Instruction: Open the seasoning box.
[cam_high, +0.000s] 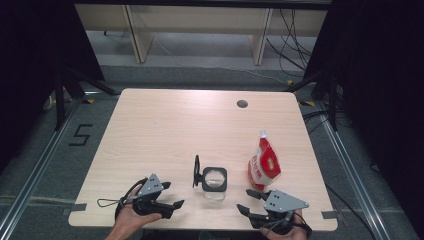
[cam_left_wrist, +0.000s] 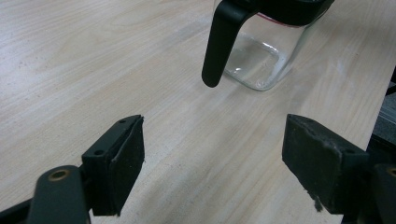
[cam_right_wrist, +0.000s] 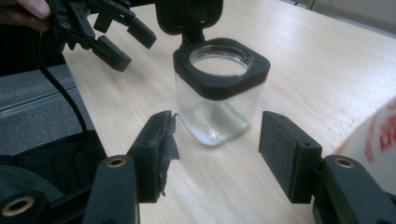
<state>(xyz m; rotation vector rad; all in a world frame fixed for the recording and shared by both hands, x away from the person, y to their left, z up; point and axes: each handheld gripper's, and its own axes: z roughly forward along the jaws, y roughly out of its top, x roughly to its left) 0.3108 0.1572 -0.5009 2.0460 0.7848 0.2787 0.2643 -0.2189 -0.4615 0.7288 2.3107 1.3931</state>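
A clear square glass jar with a black collar stands near the table's front edge, its black lid hinged open and upright on the left. My left gripper rests to the jar's left, open, with bare table between its pads; the jar and lid lie just beyond them. My right gripper sits to the jar's right, open, and in its own view the jar stands just past the empty jaws. A red and white spouted pouch stands upright to the right of the jar.
The wooden table has a round cable hole at the back right. The pouch is close beside my right gripper. The left gripper shows beyond the jar in the right gripper view. Dark curtains and floor rails flank the table.
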